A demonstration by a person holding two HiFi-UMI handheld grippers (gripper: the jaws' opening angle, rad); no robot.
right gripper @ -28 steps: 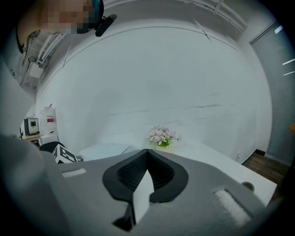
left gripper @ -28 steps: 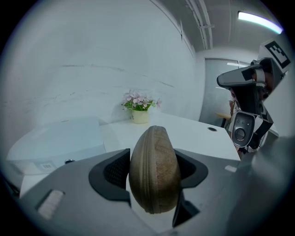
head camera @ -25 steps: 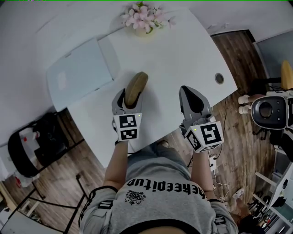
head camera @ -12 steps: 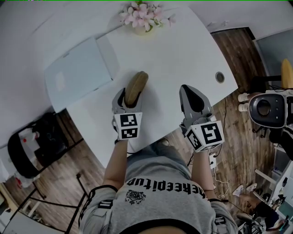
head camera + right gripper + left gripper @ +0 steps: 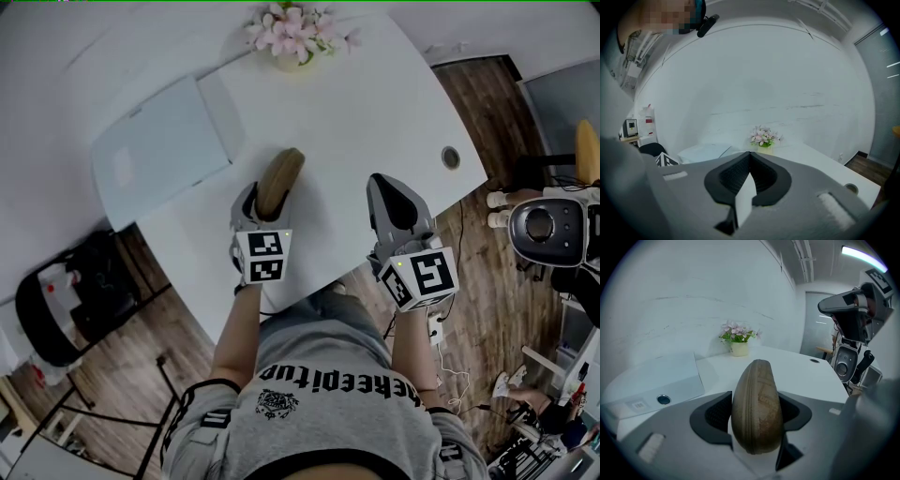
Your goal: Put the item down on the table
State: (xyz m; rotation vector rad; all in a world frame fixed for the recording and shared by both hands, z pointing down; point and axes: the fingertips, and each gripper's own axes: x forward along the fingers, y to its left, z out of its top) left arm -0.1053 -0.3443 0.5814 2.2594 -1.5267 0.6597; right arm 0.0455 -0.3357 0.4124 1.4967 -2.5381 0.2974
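Note:
A brown, oval zippered case (image 5: 279, 181) is clamped between the jaws of my left gripper (image 5: 260, 200), over the white table (image 5: 375, 103) near its front edge. In the left gripper view the case (image 5: 757, 411) stands on edge between the two dark pads, its zip seam facing the camera. My right gripper (image 5: 396, 202) hovers to the right of it over the table edge, jaws shut with nothing between them; in the right gripper view its jaws (image 5: 749, 176) meet at the tips.
A flat white box (image 5: 164, 141) lies at the table's left. A pot of pink flowers (image 5: 296, 39) stands at the far edge. A round cable hole (image 5: 450, 158) is at the right. Beyond the table's right edge is a wooden floor with a machine (image 5: 551, 225).

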